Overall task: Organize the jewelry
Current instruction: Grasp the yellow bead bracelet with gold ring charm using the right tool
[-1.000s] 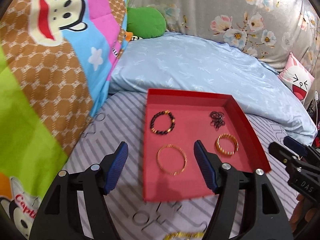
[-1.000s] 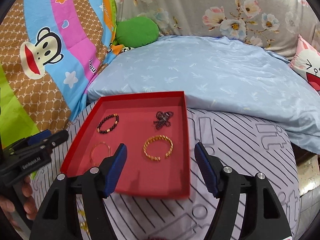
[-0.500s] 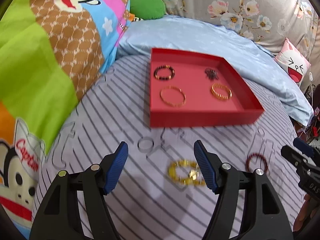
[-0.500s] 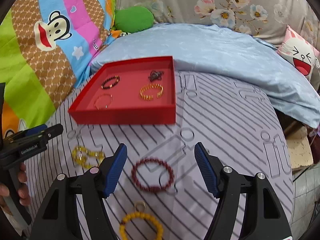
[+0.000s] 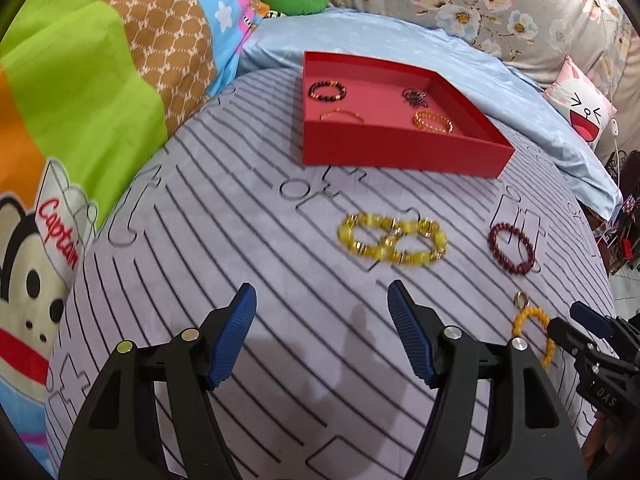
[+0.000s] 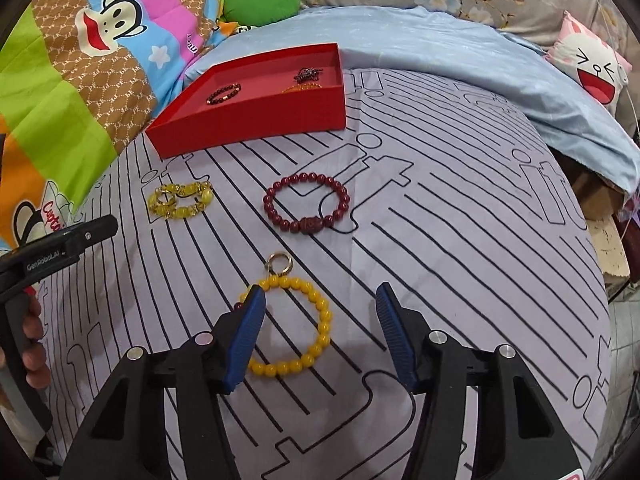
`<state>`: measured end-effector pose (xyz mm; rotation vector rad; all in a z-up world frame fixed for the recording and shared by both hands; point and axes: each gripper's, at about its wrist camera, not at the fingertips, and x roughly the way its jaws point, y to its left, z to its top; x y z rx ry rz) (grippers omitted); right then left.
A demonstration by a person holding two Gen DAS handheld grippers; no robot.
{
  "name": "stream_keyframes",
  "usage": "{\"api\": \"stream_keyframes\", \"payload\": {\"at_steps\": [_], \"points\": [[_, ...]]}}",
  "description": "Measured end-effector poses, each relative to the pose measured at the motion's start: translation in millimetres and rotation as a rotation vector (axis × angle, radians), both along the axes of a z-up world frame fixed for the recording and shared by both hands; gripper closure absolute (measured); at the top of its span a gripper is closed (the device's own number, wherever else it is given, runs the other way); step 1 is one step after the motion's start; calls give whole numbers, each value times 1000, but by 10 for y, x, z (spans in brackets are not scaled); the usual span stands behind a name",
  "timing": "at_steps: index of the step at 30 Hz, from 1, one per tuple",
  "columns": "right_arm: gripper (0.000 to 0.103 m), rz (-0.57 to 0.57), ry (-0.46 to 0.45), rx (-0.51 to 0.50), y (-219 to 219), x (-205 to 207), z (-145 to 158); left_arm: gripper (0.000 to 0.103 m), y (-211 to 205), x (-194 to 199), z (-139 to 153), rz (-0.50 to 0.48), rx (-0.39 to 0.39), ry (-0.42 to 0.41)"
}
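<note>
Right now the jewelry is split between a red tray (image 5: 400,152) at the far side of the striped sheet (image 5: 248,240) and the sheet itself. Inside the tray lie a dark bead bracelet (image 5: 327,91) far left, a thin gold bangle (image 5: 341,114) near left, a dark chain (image 5: 414,96) far right and a gold bracelet (image 5: 433,121) near right. Loose on the sheet, nearer than the tray, are a yellow stone bracelet (image 5: 392,241) twisted into a figure eight, a maroon bead bracelet (image 6: 306,208) to its right, and nearest of all a yellow bead bracelet (image 6: 294,332) with a small metal ring (image 6: 280,265) at its far end.

Beyond the tray a pale blue quilt (image 6: 440,52) is bunched up, with a floral cloth (image 5: 480,12) behind it. A cartoon monkey blanket (image 5: 80,100) fills the left side, a green cushion (image 6: 262,2) sits at the far left, and a pink-and-white face pillow (image 6: 592,64) at the far right.

The left gripper (image 5: 322,332) hovers low over bare sheet, short of the yellow stone bracelet, fingers spread wide and holding nothing. The right gripper (image 6: 320,330) hangs over the yellow bead bracelet, also spread and empty, its left finger (image 6: 244,336) covering part of the loop
</note>
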<state>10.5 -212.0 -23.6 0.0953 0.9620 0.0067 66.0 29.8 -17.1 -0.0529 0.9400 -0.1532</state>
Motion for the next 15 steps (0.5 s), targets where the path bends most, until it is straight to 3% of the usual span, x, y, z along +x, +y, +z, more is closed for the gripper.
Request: {"api": "stream_keyframes", "payload": {"at_steps": [10,15], "points": [[69,8,28,-22,56,-6,-139,38,19,0,-35,17,-1,16],[88,-5,17,-42,20,17,-149,38,4,103,-65,28,0,20]]}}
